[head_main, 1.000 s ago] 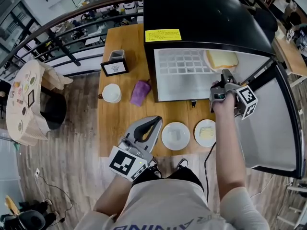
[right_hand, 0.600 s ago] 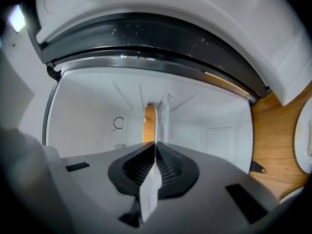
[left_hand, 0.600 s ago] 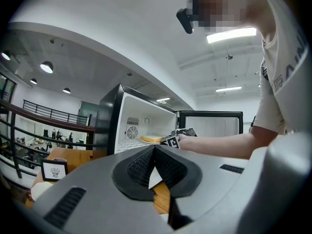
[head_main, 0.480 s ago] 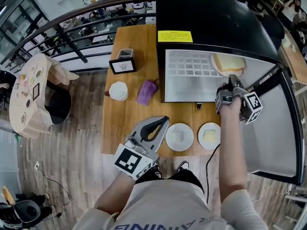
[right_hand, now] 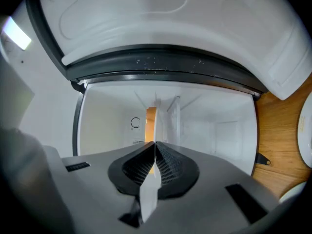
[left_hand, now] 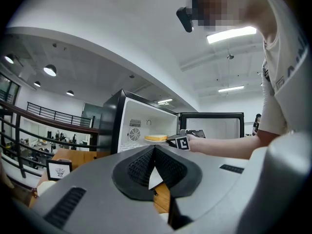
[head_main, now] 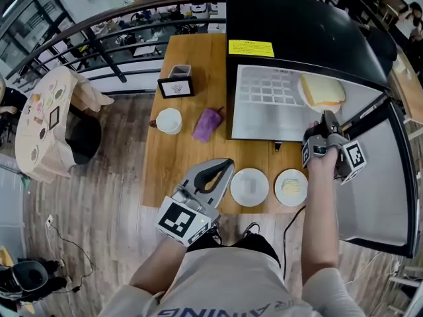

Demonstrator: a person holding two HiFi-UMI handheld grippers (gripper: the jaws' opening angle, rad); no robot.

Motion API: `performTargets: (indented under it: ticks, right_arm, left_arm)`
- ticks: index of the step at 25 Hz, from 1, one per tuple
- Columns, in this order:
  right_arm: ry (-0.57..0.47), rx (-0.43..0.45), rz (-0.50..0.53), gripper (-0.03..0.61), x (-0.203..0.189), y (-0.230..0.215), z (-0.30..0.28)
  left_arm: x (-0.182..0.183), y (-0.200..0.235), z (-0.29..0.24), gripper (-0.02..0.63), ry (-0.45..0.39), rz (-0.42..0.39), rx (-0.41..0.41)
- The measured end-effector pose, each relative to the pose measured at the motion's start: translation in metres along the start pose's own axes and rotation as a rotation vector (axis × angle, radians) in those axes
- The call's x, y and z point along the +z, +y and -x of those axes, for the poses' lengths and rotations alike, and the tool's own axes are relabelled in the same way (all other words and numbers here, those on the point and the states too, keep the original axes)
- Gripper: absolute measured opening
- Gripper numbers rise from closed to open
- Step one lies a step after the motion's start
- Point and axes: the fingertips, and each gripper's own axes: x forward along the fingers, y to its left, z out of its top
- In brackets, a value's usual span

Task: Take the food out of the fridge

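Note:
A black fridge [head_main: 297, 18] stands on the wooden table [head_main: 192, 157] with its door [head_main: 373, 177] swung open to the right. On its white shelf lies a plate with a slice of yellow-crusted bread [head_main: 322, 92]. My right gripper [head_main: 328, 116] reaches level into the opening and is shut on the plate's near rim. In the right gripper view the thin white plate edge [right_hand: 155, 130] runs between the closed jaws of the right gripper [right_hand: 155, 147], with the bread [right_hand: 150, 123] behind it. My left gripper [head_main: 223, 166] hovers over the table's front edge, shut and empty, as the left gripper view [left_hand: 154, 152] confirms.
Two white plates sit at the table's front: one bare [head_main: 249, 187], one with pale food [head_main: 291, 186]. A purple cloth [head_main: 207, 124], a white cup [head_main: 169, 120], a framed sign [head_main: 176, 86] and a small box [head_main: 180, 70] lie left of the fridge.
My right gripper, with the plate's rim in its jaws, has shifted slightly back toward the fridge's front. The left gripper has stayed where it was.

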Motion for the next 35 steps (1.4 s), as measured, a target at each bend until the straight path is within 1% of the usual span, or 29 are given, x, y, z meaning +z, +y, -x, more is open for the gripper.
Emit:
performTargets:
  ticks: [8, 13, 15, 18, 22, 28, 32, 35]
  right_arm:
    - [0.102, 0.043, 0.011, 0.028, -0.029, 0.014, 0.044]
    - [0.215, 0.043, 0.016, 0.028, -0.06, 0.009, 0.075]
    - [0.276, 0.038, 0.031, 0.028, -0.075, 0.004, 0.087]
    - [0.393, 0.042, 0.046, 0.028, -0.106, -0.003, 0.1]
    - [0.546, 0.028, 0.029, 0.028, -0.154, -0.022, 0.119]
    - [0.729, 0.012, 0.007, 0.028, -0.215, -0.053, 0.144]
    - [0.852, 0.019, 0.038, 0.028, -0.25, -0.069, 0.162]
    - [0.936, 0.018, 0.064, 0.028, -0.27, -0.088, 0.172]
  left_arm:
    - [0.004, -0.003, 0.014, 0.008, -0.019, -0.006, 0.043]
    - [0.006, 0.0, 0.033, 0.008, -0.031, -0.019, 0.109]
    - [0.005, 0.002, 0.042, 0.008, -0.028, -0.026, 0.142]
    - [0.002, 0.007, 0.059, 0.008, -0.017, -0.03, 0.212]
    - [-0.007, 0.016, 0.09, 0.008, -0.016, -0.028, 0.318]
    - [-0.027, 0.017, 0.138, 0.008, 0.012, -0.022, 0.437]
    - [-0.044, 0.019, 0.167, 0.008, 0.026, -0.016, 0.522]
    - [-0.057, 0.019, 0.18, 0.008, 0.041, -0.003, 0.56]
